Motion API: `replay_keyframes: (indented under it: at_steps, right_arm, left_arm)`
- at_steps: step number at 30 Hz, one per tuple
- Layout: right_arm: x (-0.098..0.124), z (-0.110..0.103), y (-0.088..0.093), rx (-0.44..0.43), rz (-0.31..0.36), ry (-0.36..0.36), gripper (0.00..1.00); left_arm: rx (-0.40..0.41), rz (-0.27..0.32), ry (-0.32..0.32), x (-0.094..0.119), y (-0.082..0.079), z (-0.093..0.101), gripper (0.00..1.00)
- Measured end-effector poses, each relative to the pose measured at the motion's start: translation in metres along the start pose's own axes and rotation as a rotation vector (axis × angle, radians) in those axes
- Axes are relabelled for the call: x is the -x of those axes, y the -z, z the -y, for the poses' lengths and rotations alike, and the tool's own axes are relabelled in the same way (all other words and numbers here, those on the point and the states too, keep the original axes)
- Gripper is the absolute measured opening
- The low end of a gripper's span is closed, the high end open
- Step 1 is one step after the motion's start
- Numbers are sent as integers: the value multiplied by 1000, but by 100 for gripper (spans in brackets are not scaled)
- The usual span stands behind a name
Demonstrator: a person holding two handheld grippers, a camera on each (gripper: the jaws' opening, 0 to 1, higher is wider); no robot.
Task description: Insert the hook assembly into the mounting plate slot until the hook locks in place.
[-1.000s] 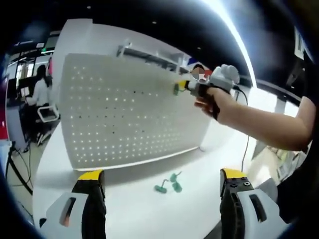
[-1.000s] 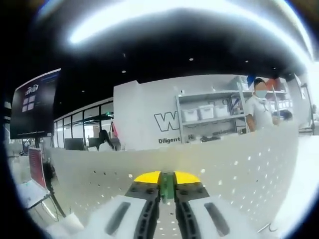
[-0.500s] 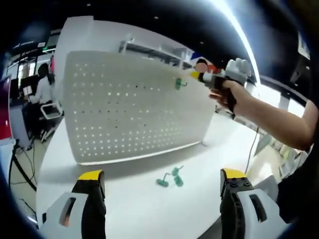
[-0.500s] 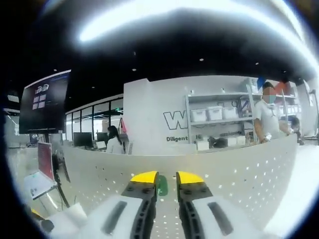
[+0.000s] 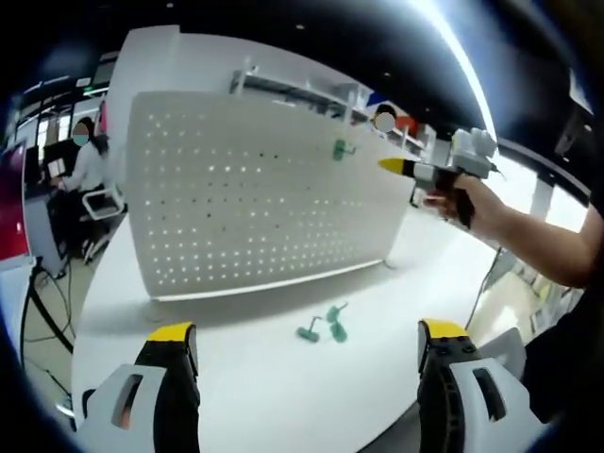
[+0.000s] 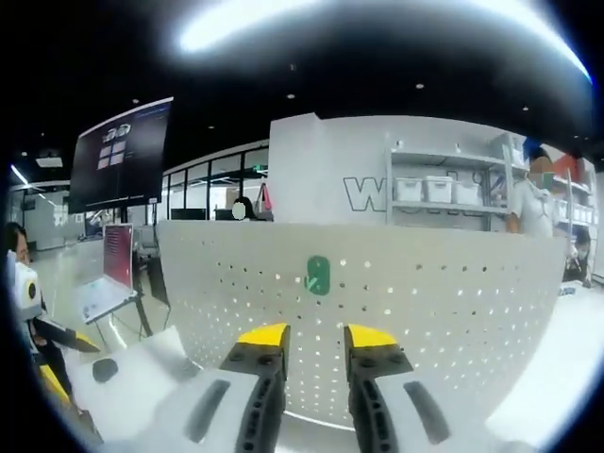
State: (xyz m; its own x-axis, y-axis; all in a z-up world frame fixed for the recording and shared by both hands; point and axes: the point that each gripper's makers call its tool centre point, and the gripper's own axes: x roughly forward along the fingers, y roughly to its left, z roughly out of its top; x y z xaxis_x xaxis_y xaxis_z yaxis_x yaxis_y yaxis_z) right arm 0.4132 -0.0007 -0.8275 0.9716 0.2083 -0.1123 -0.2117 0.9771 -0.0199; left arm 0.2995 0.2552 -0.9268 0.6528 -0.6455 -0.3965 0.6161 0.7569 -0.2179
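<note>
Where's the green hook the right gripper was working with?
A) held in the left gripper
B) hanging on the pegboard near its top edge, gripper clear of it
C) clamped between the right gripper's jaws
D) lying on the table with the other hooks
B: the green hook sits on the white pegboard near its top edge, and the right gripper is open, short of it with nothing between its jaws.

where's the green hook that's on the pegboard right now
The green hook hangs on the white pegboard near its top edge, just above and ahead of the open right hand-held gripper in the right gripper view. In the left gripper view it sits toward the board's upper right.
</note>
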Motion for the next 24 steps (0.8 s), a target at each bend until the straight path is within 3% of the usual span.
replay_keyframes:
  at_steps: [24]
  right_arm:
    - [76,-63,123,54,-312,-256,34]
  left_arm:
    - [41,-63,-22,5,25,0,100]
